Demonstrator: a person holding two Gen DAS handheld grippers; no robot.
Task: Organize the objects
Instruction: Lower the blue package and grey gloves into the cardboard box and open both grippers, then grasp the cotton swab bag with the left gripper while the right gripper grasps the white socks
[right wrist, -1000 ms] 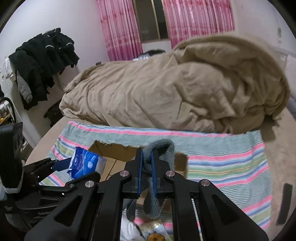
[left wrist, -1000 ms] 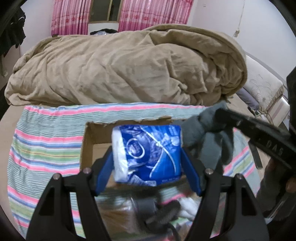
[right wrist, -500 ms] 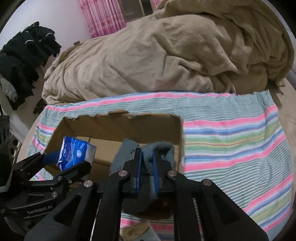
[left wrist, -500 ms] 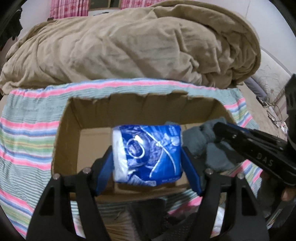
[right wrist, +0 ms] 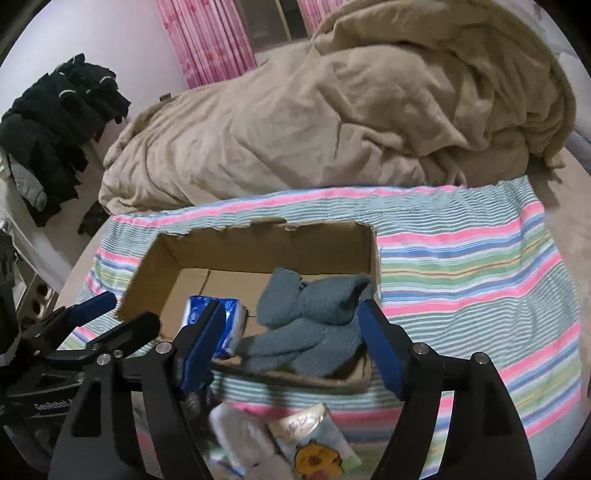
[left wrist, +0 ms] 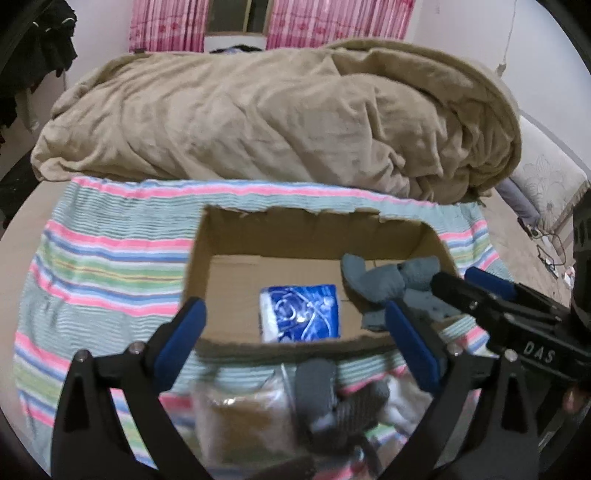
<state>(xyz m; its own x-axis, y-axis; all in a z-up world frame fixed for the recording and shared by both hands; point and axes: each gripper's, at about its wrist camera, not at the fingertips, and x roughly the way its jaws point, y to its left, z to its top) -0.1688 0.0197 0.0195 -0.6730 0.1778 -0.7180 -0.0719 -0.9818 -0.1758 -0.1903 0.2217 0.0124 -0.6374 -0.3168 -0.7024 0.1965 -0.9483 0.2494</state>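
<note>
1. On the striped cloth (left wrist: 92, 266), at far left of both views, coloured bands run under an open cardboard box (left wrist: 229, 236); only the right wrist view shows dark clothes (right wrist: 55, 122) hanging beside the bed.
2. Left gripper (left wrist: 295, 332): fingers spread wide, blue pads holding nothing, poised over the box's near wall. In the right wrist view it enters from the left edge, equally apart.
3. Blue tissue pack (left wrist: 300, 312): lying on the box floor, centred between the left gripper's fingers but beyond and below them, touching neither. The right wrist view shows only part of it (right wrist: 231, 314), the rest hidden behind that gripper's left pad.
4. Grey socks (right wrist: 314, 314): heaped in the right part of the box, just beside the pack, draped toward the near wall. They lie between the open fingers of the right gripper (right wrist: 291, 343); contact with either pad cannot be told.
5. Below the box, the right wrist view shows a packet with an orange cartoon figure (right wrist: 314, 446); the left wrist view shows only a blurred heap there.
6. Tan blanket (left wrist: 280, 125): piled behind the cloth in both views; pink curtains (left wrist: 332, 18) beyond.
</note>
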